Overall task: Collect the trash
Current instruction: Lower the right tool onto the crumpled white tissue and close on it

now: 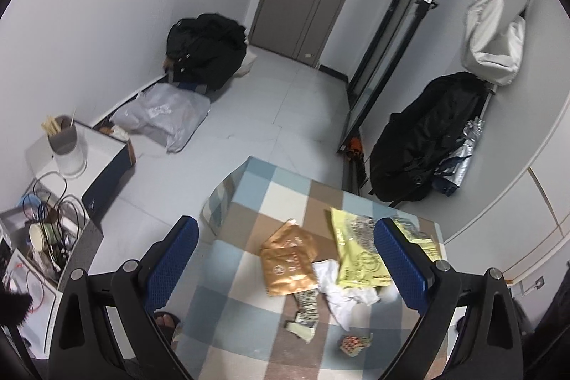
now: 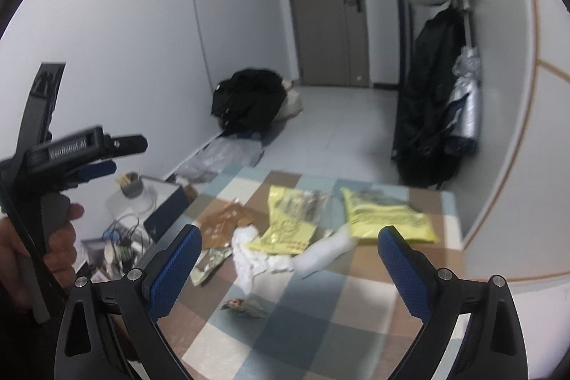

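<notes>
Left wrist view: your left gripper (image 1: 285,259) hangs wide open and empty above the table (image 1: 249,326), framing the brown packet (image 1: 288,264) and tissue (image 1: 342,294). Your right gripper (image 2: 288,269), equally spread and empty, hovers over the yellow wrappers (image 2: 392,219), ready to pick.

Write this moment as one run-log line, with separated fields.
phase: approach | left gripper: open, empty | right gripper: open, empty | trash: yellow wrappers, brown packet, white tissue on checkered table

Dim, cool, even indoor light with soft shadows; strong fisheye bending at black-vignetted edges, right view noticeably blurred
</notes>
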### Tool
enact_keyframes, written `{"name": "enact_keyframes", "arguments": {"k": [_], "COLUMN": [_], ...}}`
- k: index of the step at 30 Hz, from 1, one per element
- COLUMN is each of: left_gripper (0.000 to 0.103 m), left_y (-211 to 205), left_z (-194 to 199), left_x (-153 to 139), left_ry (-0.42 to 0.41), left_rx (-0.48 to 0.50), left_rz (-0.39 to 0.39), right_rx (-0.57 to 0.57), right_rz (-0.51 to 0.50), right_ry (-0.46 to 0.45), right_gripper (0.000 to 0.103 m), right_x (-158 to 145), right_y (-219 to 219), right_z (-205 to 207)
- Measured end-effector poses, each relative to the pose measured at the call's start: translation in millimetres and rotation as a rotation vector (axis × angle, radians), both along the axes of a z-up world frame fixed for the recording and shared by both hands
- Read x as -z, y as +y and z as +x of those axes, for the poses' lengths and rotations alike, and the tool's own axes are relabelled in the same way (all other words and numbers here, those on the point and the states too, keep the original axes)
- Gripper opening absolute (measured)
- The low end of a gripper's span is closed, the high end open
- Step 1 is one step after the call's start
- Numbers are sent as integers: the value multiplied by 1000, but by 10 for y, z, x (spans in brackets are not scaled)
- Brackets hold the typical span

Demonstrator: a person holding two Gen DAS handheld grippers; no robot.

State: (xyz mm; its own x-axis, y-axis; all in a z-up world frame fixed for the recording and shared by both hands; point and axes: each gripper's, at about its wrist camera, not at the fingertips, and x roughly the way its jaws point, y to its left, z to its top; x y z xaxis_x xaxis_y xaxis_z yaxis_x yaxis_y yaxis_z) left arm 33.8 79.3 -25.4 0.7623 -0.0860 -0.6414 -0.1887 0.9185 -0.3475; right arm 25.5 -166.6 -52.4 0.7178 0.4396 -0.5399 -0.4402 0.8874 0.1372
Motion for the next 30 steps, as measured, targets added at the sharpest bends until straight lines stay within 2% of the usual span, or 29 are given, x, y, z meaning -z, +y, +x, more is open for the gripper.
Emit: {"name": "enact_keyframes", "arguments": {"k": [5, 10, 17, 25, 30], "left_gripper": [97, 97, 97, 97, 97], "left_y": [180, 344, 467, 573, 627], "left_z": [55, 92, 124, 135, 131], "left_x": [136, 186, 242, 258, 269], "left_ry": [45, 74, 114, 126, 126], "left_rx": [-31, -48, -63, -81, -92], "left_rz": [-30, -111, -173, -199, -209], "right_rx": [-20, -37, -49, 48, 119], "right_rz": [-28, -22, 30, 13, -10], "right_ry": [108, 194, 339, 443, 456], "right_gripper": [100, 100, 99, 95, 84], "right_x": [236, 476, 762, 991, 1065], "right_y": [268, 514, 734, 897, 988], "right_z": [175, 313, 524, 740, 810]}}
